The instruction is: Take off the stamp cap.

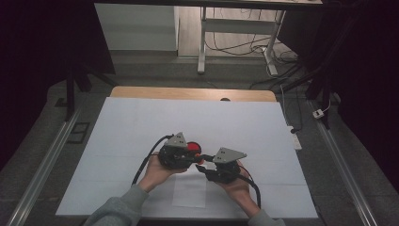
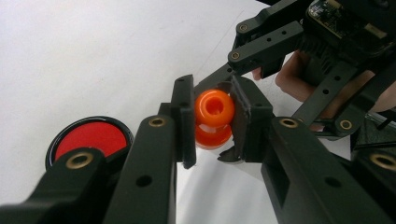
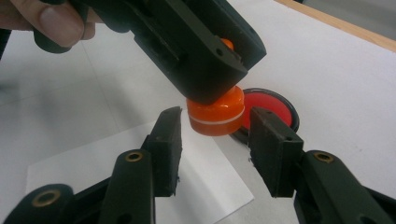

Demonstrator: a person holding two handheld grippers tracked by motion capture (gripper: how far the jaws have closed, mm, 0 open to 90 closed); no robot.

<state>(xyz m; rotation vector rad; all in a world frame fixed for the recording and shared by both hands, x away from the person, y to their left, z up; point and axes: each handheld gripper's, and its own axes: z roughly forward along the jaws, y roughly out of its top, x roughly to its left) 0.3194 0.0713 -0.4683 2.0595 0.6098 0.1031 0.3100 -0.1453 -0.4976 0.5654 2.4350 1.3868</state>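
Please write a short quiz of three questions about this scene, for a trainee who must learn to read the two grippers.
1. True or false: the left gripper is shut on the small orange plastic bottle.
2. Do the right gripper pads press the bottle's lower part? A) yes B) no, gaps remain
3. What lies on the white table cover behind the bottle?

Key:
1. True.
2. B.
3. A round red disc with a black rim.

grippers (image 1: 200, 160): black, brass screws | plates: grey | sleeves (image 1: 117, 209): grey
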